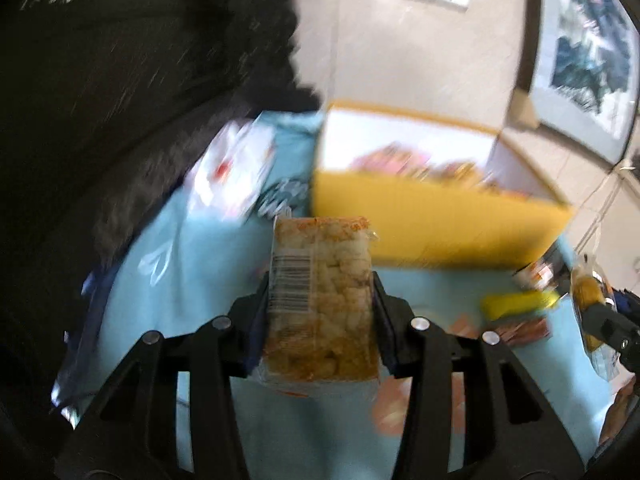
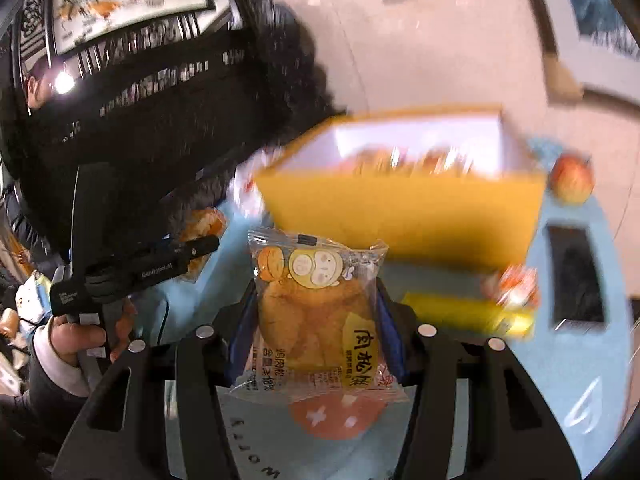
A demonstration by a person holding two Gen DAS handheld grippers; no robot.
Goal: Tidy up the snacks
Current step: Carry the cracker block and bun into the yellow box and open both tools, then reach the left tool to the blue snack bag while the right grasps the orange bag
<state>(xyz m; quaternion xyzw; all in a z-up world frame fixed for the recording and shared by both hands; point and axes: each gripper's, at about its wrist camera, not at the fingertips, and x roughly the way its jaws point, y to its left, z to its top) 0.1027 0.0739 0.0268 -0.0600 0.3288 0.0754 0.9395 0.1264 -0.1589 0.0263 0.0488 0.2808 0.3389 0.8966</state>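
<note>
Beige walls with framed pictures stood behind our blue table (image 1: 168, 248), and a yellow box (image 1: 432, 224) sat at its far side. Some packets already lay inside the box, blurred, so part of the sorting looked done. Our left gripper (image 1: 320, 300) was clamped on a rice-cracker pack (image 1: 324, 300), lifted clear of the cloth just before the box. Our right gripper (image 2: 316, 312) was clamped on a bun packet (image 2: 316, 312), likewise raised near the box. Both still had to go in. Loose snacks (image 2: 512, 292) near right of the box, and a white bag (image 1: 232, 168) at far left, remained. An apple (image 2: 572, 178) sat beside the box.
</note>
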